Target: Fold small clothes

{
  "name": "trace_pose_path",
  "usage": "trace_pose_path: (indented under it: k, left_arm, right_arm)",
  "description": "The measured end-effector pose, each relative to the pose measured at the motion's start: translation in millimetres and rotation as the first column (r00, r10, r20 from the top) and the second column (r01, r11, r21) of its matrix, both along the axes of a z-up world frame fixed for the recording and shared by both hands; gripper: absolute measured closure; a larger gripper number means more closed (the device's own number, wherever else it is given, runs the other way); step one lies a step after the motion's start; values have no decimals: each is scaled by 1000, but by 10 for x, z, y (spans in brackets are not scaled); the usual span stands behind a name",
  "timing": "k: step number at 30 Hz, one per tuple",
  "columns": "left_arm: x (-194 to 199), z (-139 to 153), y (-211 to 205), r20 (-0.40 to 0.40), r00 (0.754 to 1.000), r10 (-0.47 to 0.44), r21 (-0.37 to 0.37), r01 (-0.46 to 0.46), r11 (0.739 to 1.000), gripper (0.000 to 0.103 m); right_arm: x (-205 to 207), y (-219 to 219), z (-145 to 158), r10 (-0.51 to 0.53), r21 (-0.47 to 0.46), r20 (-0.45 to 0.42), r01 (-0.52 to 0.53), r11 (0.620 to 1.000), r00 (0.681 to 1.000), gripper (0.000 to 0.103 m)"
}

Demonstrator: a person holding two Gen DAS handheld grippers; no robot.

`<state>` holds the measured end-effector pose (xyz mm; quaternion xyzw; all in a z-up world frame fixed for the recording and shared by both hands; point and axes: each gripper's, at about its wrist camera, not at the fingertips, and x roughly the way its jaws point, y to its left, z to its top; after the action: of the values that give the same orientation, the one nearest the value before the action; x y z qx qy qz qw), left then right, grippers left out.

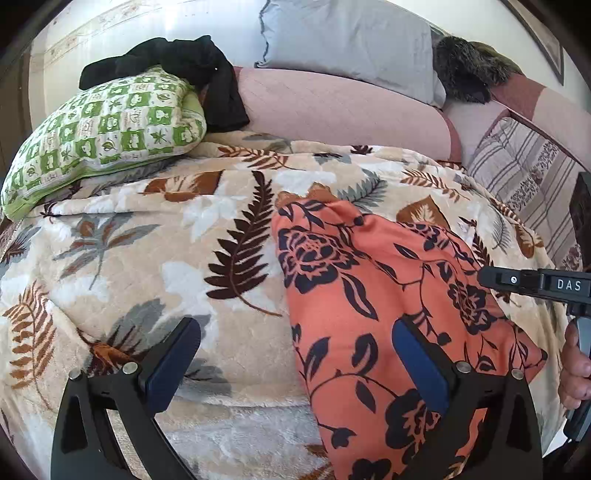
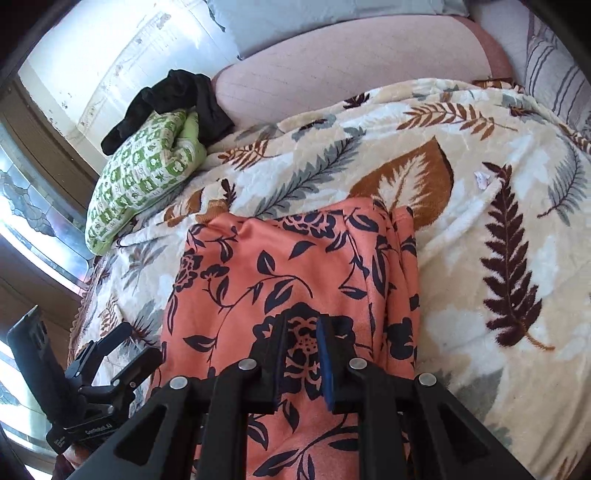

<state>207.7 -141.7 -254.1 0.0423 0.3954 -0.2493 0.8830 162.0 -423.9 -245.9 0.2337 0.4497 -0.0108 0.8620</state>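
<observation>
An orange garment with dark flower print (image 1: 369,295) lies on a leaf-patterned blanket (image 1: 129,258). My left gripper (image 1: 295,328) is open wide just above the bed. Its left finger is over the blanket and its right finger over the garment, with nothing pinched. In the right wrist view the garment (image 2: 277,266) fills the middle. My right gripper (image 2: 303,328) has its jaws narrow, with a fold of the orange cloth between the pads. From the left wrist view the right gripper (image 1: 484,277) reaches in over the garment's right edge, held by a hand (image 1: 576,365). The left gripper (image 2: 136,343) shows at lower left.
A green checked pillow (image 1: 107,136) with a black cloth (image 1: 192,62) on it lies at the back left. A pink bolster (image 1: 332,107), a grey pillow (image 1: 351,33) and a striped cushion (image 1: 524,177) line the back. A window is at the left of the right wrist view.
</observation>
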Motion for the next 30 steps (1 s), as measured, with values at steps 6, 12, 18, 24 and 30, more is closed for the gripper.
trace_pose_path:
  k: [6, 12, 18, 24, 30]
  left_arm:
    - [253, -343, 52, -108, 989, 101, 55, -96, 994, 0]
    - [212, -311, 64, -87, 991, 99, 63, -93, 994, 0]
    - [242, -329, 73, -108, 990, 90, 42, -86, 995, 0]
    - [241, -299, 85, -114, 989, 93, 45, -89, 995, 0]
    - [159, -183, 63, -61, 996, 72, 43, -70, 997, 0]
  right_arm:
    - [95, -124, -302, -94, 19, -128, 97, 995, 987, 84]
    - [223, -182, -156, -130, 26, -58, 131, 991, 990, 84]
    - [576, -387, -232, -201, 54, -77, 205, 977, 977, 40]
    - [660, -195, -181, -196, -47, -60, 194, 980, 979, 40]
    - [560, -19, 7, -150, 1, 46, 150, 989, 988, 40]
